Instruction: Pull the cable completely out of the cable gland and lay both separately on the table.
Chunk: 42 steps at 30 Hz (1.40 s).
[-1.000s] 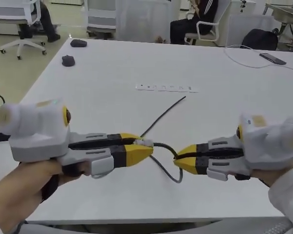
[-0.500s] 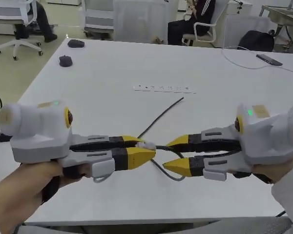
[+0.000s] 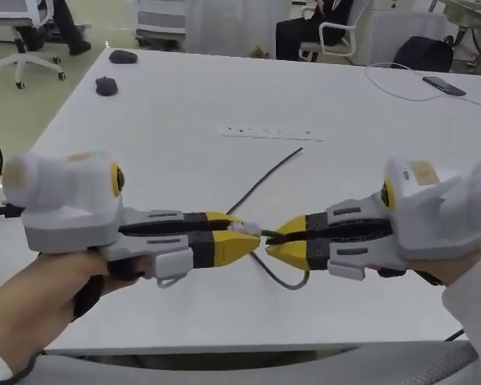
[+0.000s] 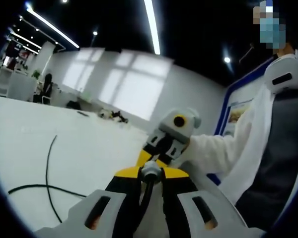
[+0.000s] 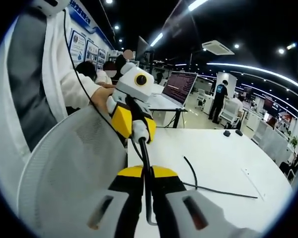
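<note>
Two tips nearly touch: the left hand-held gripper [image 3: 247,239] clenches the cable gland [image 3: 242,231], the right hand-held gripper [image 3: 274,241] grasps the cable [image 3: 260,180] just beside it, in line.

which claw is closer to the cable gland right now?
Left. The left claw is shut on the cable gland itself. The right claw is shut on the cable just beside it, facing the left one.
</note>
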### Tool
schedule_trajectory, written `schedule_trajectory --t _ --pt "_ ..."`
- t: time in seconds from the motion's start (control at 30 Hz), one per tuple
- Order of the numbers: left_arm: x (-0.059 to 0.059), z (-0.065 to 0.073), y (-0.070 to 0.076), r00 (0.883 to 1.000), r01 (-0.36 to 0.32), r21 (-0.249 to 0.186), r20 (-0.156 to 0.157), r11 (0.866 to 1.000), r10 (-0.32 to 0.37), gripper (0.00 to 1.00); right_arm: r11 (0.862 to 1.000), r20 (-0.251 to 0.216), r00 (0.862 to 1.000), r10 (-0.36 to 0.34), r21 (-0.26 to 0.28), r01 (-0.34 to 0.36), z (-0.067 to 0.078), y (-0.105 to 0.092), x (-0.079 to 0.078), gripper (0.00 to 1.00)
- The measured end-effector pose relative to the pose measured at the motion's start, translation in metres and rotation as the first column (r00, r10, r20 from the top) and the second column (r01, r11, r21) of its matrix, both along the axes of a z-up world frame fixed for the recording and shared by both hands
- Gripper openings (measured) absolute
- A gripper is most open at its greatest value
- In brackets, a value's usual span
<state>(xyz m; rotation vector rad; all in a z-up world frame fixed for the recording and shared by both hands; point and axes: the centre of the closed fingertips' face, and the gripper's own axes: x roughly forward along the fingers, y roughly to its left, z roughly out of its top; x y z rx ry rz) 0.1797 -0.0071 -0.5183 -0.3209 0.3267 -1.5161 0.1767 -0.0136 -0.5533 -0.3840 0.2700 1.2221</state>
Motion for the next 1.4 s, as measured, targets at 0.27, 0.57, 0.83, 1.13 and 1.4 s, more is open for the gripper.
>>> schedule_trajectory --t 0.27,0.57,0.83,1.13,1.4 --pt "0.001 -0.007 0.001 1.000 -0.012 0.024 -0.009 1.000 0.013 0.16 1.000 -0.052 0.999 0.004 0.020 -0.003 -0.009 0.001 0.001 0.02" --pt "0.008 -0.017 0.002 0.999 -0.028 0.054 -0.034 0.998 0.030 0.16 0.998 -0.065 0.996 0.054 0.042 -0.051 -0.019 0.001 0.007 0.02" --pt "0.012 -0.020 0.003 0.998 -0.039 0.057 -0.050 0.998 0.042 0.16 0.997 -0.045 0.996 0.072 0.037 -0.071 -0.021 0.002 0.011 0.02" --pt "0.016 -0.025 0.006 0.996 -0.052 0.065 -0.063 0.997 0.056 0.16 0.998 -0.072 0.996 0.051 0.025 -0.049 -0.036 -0.016 0.019 0.02" --pt "0.016 -0.029 0.007 0.997 -0.047 0.080 -0.057 0.996 0.052 0.16 0.999 -0.102 0.994 0.031 -0.006 -0.031 -0.051 -0.027 0.019 0.02"
